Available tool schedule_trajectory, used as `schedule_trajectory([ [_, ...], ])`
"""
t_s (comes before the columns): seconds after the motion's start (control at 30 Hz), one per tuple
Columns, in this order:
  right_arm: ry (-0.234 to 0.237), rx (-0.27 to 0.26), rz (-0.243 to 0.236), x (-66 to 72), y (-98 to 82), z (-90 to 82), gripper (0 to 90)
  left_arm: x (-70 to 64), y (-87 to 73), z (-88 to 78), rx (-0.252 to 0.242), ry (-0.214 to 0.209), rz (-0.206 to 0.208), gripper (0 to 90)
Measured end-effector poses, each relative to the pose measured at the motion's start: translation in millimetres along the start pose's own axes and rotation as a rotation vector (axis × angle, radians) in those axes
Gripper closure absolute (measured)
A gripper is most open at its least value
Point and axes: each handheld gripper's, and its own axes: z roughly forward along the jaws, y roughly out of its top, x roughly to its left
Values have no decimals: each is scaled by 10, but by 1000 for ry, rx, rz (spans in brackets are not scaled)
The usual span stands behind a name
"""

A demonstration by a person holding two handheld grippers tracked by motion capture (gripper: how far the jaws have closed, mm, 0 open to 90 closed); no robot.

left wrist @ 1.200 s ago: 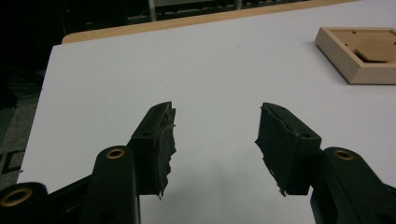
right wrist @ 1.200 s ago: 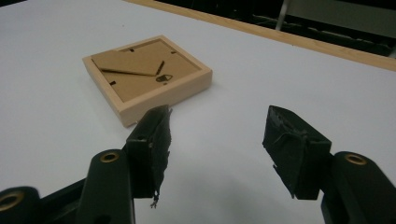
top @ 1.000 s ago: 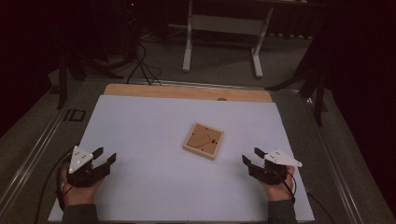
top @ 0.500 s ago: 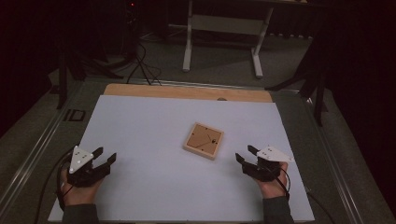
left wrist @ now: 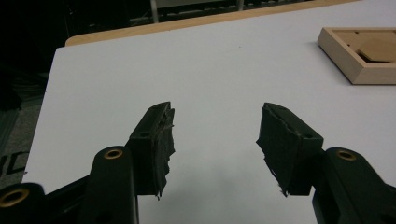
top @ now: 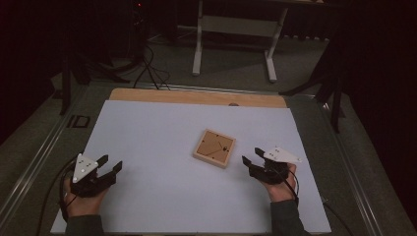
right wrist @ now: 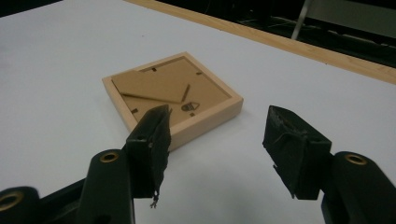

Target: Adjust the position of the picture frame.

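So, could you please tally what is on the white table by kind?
Wooden picture frame, lying face down: 1
Grippers, both open: 2, the left gripper and the right gripper
Total: 3

The white surface (top: 162,196) lies bare on all sides of the wooden frame (top: 214,148), the one obstacle (it lies flat, back side up). Open room separates it from the left claw (top: 110,167), well apart, while the right claw (top: 252,158) stands just beside its near corner.
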Motion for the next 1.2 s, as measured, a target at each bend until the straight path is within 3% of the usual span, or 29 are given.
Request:
schedule_trajectory([
  [0.5, 8, 17, -13, 36, 117, 190, 403, -1, 1, -5, -4, 5, 0, 443],
  [1.2, 24, 69, 14, 85, 155, 530, 402, 10, 4, -20, -14, 12, -2, 438],
])
